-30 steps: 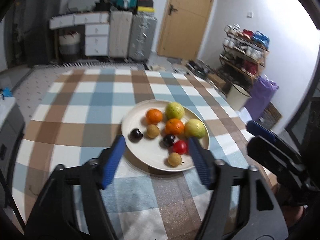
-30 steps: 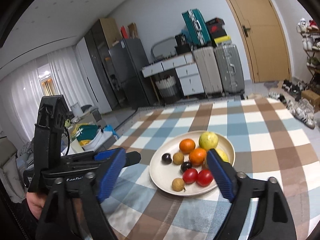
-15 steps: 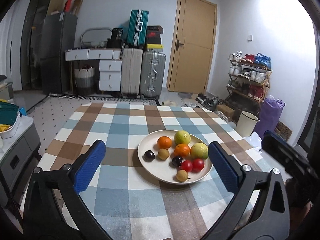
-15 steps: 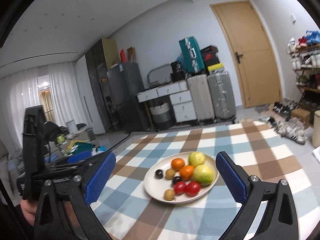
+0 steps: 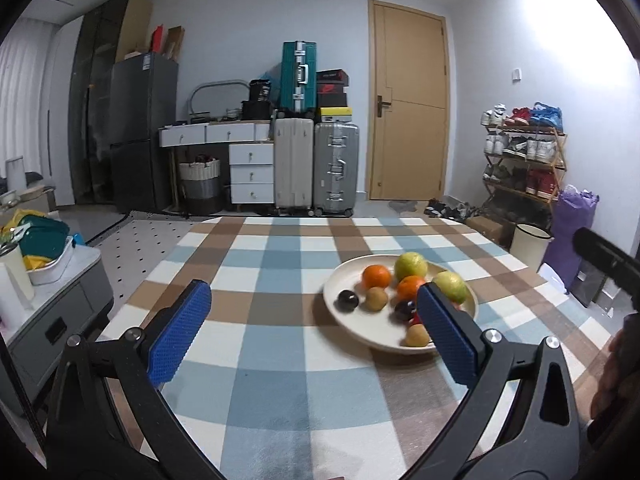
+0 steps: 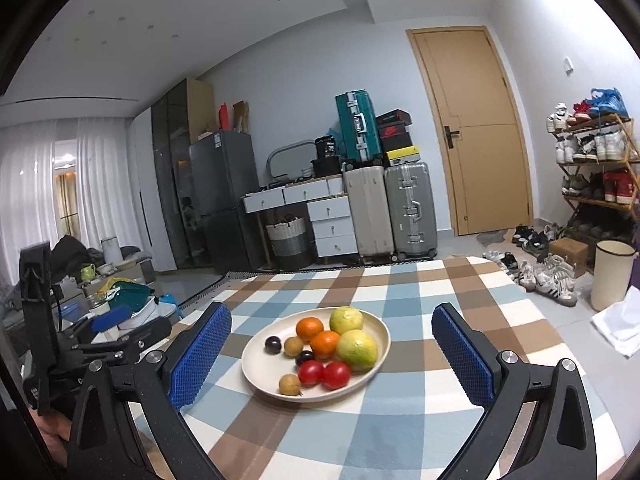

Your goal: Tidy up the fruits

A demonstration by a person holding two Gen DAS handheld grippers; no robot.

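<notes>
A cream plate [image 6: 256, 374] sits mid-table on the checked cloth [image 6: 400, 412]. It holds two oranges [image 6: 309, 328], two yellow-green fruits [image 6: 357, 349], two dark plums [image 6: 273, 345], two brown longans [image 6: 289, 384] and two red tomatoes [image 6: 336, 375]. My right gripper [image 6: 332, 312] is open and empty, short of the plate, which shows between its fingers. My left gripper [image 5: 313, 288] is open and empty over bare cloth left of the plate [image 5: 376, 328]. Its right finger [image 5: 448, 336] hides the tomatoes. The left gripper [image 6: 120, 320] also shows in the right wrist view.
The table's left edge borders a low grey cabinet [image 5: 60, 312] holding a basket. Beyond the far edge stand suitcases [image 5: 316, 168] and white drawers. Off the right side are a cream bin [image 6: 612, 276], a shoe rack [image 5: 524, 160] and shoes on the floor.
Both grippers' jaws have spread wider. Both views have tilted up from the table. The left view has swung left, so the plate slid from between its fingers to behind the right one.
</notes>
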